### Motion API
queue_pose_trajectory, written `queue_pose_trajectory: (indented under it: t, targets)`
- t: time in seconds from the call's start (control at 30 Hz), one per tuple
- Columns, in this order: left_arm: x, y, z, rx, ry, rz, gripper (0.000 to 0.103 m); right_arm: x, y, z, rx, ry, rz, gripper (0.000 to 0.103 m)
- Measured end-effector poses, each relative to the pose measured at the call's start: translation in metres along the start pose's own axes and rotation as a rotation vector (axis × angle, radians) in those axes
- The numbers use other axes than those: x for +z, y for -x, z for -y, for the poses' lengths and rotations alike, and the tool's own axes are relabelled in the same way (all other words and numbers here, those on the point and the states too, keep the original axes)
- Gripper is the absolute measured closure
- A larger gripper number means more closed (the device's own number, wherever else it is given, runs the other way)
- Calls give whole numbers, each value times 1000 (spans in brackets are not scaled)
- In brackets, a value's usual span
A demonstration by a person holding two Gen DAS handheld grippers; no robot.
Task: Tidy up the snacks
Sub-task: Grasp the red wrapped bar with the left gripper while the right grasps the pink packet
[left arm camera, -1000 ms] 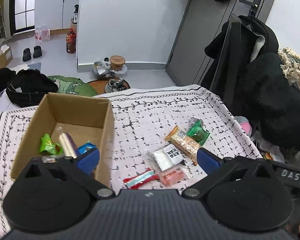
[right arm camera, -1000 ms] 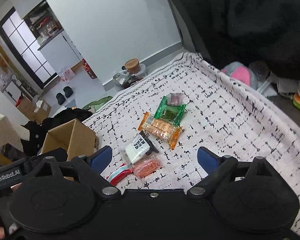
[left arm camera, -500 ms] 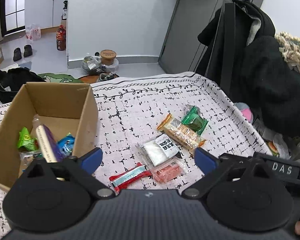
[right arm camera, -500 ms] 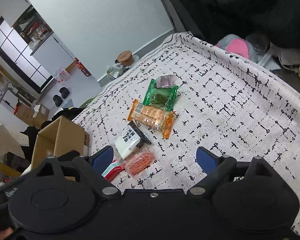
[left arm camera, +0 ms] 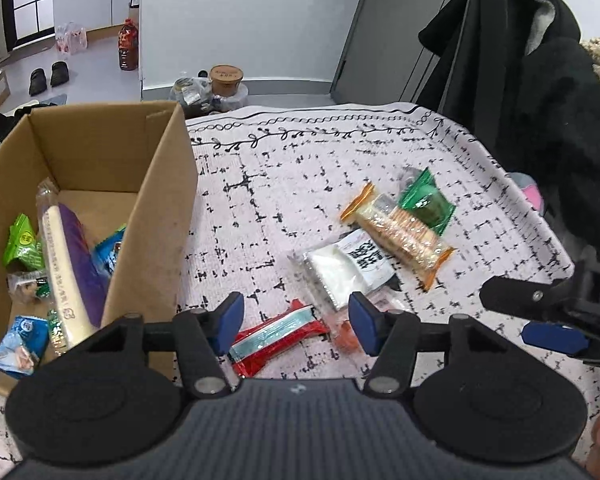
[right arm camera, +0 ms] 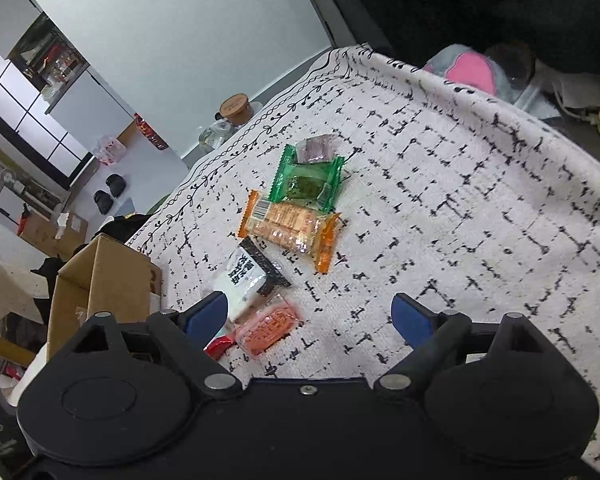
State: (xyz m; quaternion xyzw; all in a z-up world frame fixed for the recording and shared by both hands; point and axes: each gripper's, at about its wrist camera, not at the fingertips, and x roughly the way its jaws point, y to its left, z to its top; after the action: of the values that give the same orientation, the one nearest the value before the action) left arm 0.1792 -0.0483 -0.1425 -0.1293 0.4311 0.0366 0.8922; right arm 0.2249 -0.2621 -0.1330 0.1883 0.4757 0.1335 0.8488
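- We see the cardboard box [left arm camera: 88,168]: matt brown corrugated paper, inner walls plain, outer wall by the tablecloth scuffed.
- Tablecloth [left arm camera: 300,168] beside the box: woven cloth, rough matt texture, white with black print.
- Red bar wrapper [left arm camera: 278,334] just right of the box: glossy plastic film.
- White packet [left arm camera: 340,266] further right of the box: clear shiny plastic, paper-like label.
- Orange cracker pack [left arm camera: 400,236]: see-through crinkly glossy film.
- Green packet [left arm camera: 426,204], farthest from the box: shiny foil-like plastic.
- Left gripper [left arm camera: 296,322]: matt black plastic body, smooth blue pads, bare metal pivot pins.
- Right gripper [right arm camera: 308,322]: same matt black plastic, metal screws.
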Motion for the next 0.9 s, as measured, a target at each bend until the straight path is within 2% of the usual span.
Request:
queue_pose_trajectory:
  t: [0.2, 0.37, 0.57, 0.63, 0.67, 0.7, 0.77, 0.9]
  targets:
    - [-2, -14, 0, 6, -14, -4, 55, 1, -11, -2, 19, -12, -22, 24]
    - [-6, -27, -5, 29, -1, -46, 56, 1, -21, 1, 21, -39, -42, 30]
    - [-16, -34, -7, 18, 3, -108, 56, -5, -38, -3, 25, -65, -76, 36]
    - [-18, -34, -7, 20, 1, -106, 59, -8, -44, -6, 25, -69, -89, 38]
    - [-19, -34, -7, 25, -1, -107, 64, -9, -47, -7, 24, -71, -91, 39]
    - [-19, -34, -8, 28, 2, -108, 74, -10, -50, -8, 20, -74, -92, 39]
    - [-19, -34, -9, 22, 7, -113, 84, -11, -56, -8, 17, -89, -102, 42]
    - [-18, -32, -10, 7, 20, -119, 84, -13, -64, -12, 13, -103, -101, 42]
